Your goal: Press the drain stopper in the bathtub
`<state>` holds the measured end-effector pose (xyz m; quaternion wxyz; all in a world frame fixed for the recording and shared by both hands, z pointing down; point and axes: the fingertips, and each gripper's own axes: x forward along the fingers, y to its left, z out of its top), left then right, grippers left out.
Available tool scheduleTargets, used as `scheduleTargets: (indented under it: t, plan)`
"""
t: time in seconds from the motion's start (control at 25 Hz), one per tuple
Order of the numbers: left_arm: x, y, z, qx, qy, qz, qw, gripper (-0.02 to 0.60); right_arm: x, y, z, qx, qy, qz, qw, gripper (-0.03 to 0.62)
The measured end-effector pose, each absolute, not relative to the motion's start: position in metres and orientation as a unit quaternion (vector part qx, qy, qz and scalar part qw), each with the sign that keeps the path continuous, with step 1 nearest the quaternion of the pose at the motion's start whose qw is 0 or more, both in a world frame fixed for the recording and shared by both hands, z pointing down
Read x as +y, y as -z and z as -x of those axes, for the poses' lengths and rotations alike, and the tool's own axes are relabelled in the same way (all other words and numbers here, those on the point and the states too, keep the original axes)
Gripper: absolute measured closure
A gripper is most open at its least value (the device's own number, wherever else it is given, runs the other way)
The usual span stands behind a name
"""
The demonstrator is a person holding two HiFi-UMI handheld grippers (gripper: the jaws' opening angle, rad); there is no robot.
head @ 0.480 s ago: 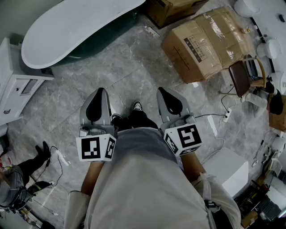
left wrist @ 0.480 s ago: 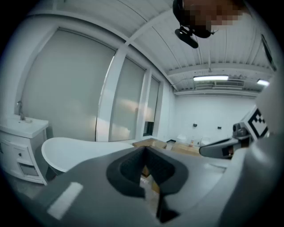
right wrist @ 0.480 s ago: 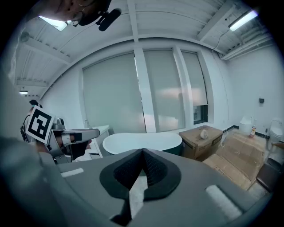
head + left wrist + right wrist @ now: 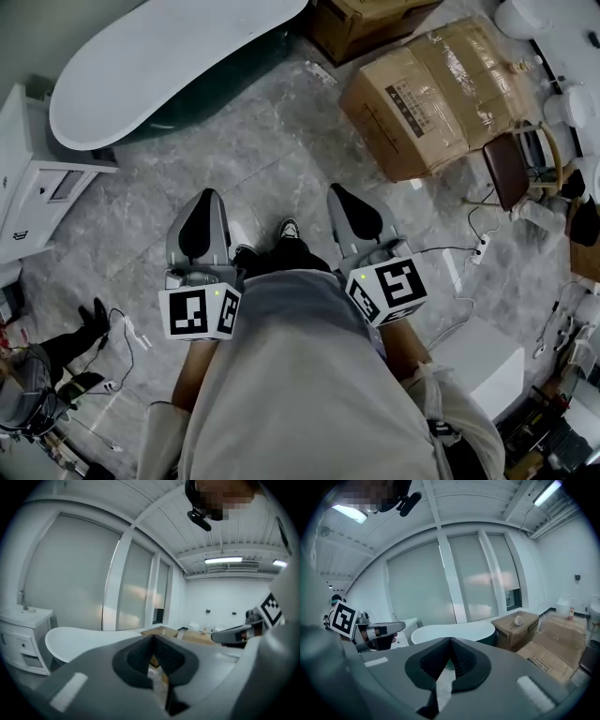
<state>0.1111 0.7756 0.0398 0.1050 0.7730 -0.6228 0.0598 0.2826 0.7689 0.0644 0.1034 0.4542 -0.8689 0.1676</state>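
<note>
A white freestanding bathtub (image 4: 159, 66) with a dark outer wall stands at the upper left of the head view, a few steps ahead of me. The same bathtub (image 4: 79, 639) (image 4: 454, 632) shows in the distance in both gripper views. Its drain stopper is hidden from every view. My left gripper (image 4: 201, 217) and right gripper (image 4: 349, 208) are held side by side in front of my body, above the floor, well short of the tub. Both are shut with nothing between the jaws.
Large cardboard boxes (image 4: 431, 89) lie on the marble floor (image 4: 272, 150) to the right of the tub. A white vanity cabinet (image 4: 33, 192) stands at the left. A chair (image 4: 511, 159), cables and a power strip (image 4: 478, 242) clutter the right side. A white box (image 4: 478, 361) sits by my right leg.
The whole head view has shifted slightly downward and the tub and boxes sit a little lower in frame. Both grippers keep their places and stay shut.
</note>
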Motion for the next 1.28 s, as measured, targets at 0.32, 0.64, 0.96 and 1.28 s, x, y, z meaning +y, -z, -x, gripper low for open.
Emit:
scheduleTargets:
  t: [0.32, 0.64, 0.96, 1.28]
  plan:
    - [0.766, -0.030, -0.123, -0.625, -0.061, -0.772, 0.097, 0.581, 0.760, -0.060, -0.303, -0.878, -0.160, -0.440, 0.103, 0.599]
    - [0.738, -0.042, -0.128, -0.614, -0.070, -0.779, 0.107, 0.581, 0.735, -0.065, -0.304, -0.873, -0.162, -0.449, 0.101, 0.599]
    - [0.676, -0.045, -0.134, -0.586, -0.065, -0.799, 0.116, 0.581, 0.680, -0.068, -0.300, -0.862, -0.160, -0.468, 0.108, 0.599]
    - [0.582, -0.041, -0.117, -0.571, -0.065, -0.810, 0.117, 0.581, 0.586, -0.065, -0.283, -0.849, -0.178, -0.488, 0.096, 0.597]
